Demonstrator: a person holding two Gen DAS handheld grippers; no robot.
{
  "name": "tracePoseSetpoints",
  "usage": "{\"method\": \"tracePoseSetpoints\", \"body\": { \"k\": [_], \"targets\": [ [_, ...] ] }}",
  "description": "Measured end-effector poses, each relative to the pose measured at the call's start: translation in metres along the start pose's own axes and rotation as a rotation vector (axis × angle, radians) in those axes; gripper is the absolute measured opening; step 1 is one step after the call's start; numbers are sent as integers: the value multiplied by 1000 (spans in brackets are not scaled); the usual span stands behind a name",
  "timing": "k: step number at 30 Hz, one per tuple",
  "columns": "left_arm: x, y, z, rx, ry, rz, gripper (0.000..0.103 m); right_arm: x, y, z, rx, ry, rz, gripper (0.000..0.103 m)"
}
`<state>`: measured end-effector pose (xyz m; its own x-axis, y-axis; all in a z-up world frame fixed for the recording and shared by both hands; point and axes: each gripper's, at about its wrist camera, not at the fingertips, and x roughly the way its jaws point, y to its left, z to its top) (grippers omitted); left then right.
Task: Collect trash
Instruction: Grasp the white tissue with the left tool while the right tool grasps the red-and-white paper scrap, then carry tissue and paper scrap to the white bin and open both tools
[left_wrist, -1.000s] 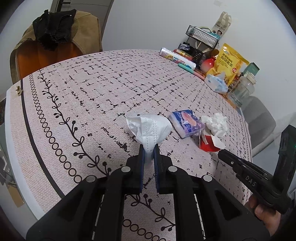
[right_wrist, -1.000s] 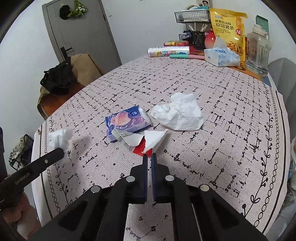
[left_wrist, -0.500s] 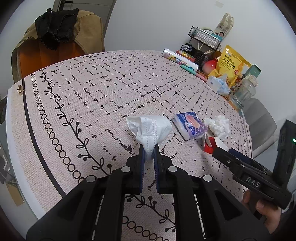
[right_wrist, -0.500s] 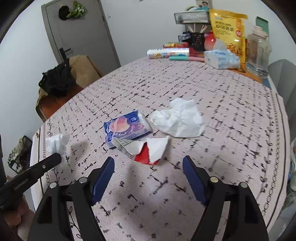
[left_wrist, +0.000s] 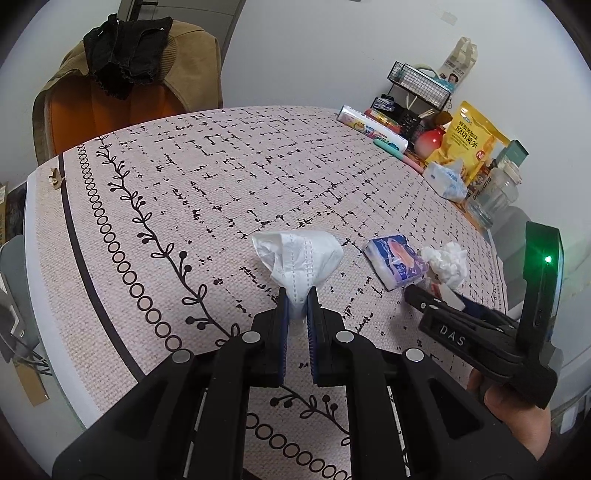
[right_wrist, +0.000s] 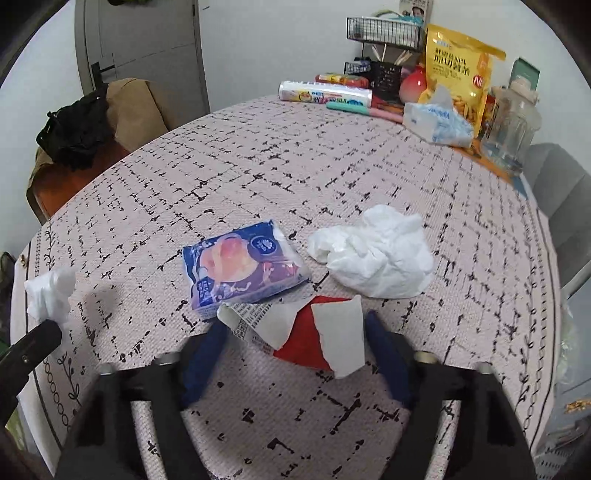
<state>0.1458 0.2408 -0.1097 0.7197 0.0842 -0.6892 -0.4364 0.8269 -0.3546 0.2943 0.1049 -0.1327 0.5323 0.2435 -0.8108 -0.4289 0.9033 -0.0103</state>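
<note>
My left gripper (left_wrist: 296, 314) is shut on a white tissue (left_wrist: 299, 258), held just above the patterned tablecloth (left_wrist: 184, 177). From the right wrist view, that tissue (right_wrist: 50, 291) sticks up from the left gripper (right_wrist: 33, 343) at the left edge. My right gripper (right_wrist: 295, 328) straddles a torn red-and-white wrapper (right_wrist: 306, 339), and its jaws are closing around it with the pads close to its ends. A blue snack packet (right_wrist: 243, 269) and a crumpled white tissue (right_wrist: 376, 254) lie just beyond. In the left wrist view the right gripper (left_wrist: 439, 299) hides most of the wrapper.
At the table's far side stand a tissue pack (right_wrist: 436, 122), a yellow snack bag (right_wrist: 458, 66), a clear jar (right_wrist: 513, 125), a wire rack (right_wrist: 384, 33) and a wrapped roll (right_wrist: 325, 96). A chair draped in clothes (left_wrist: 122, 74) stands behind the table.
The right gripper went from shut to wide open, moved forward over the red-and-white wrapper, and its jaws have narrowed since. The left gripper kept still with its tissue.
</note>
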Motion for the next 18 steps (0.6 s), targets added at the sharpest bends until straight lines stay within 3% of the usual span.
{"method": "tracePoseSetpoints", "body": {
  "k": [1,3,6,18],
  "targets": [
    [0,-1,0,1,0,-3,10,0,-3,0,8,-2,15,57],
    [0,-3,0,4,-2,-6,10,-8,-8,-1,15,-36,48,36],
    [0,-7,0,8,-2,-15,10,-16,-14,-2,29,-44,110,23],
    [0,-55,-6,78,1,-68,10,-62,-44,-30,56,-119,225,15]
  ]
}}
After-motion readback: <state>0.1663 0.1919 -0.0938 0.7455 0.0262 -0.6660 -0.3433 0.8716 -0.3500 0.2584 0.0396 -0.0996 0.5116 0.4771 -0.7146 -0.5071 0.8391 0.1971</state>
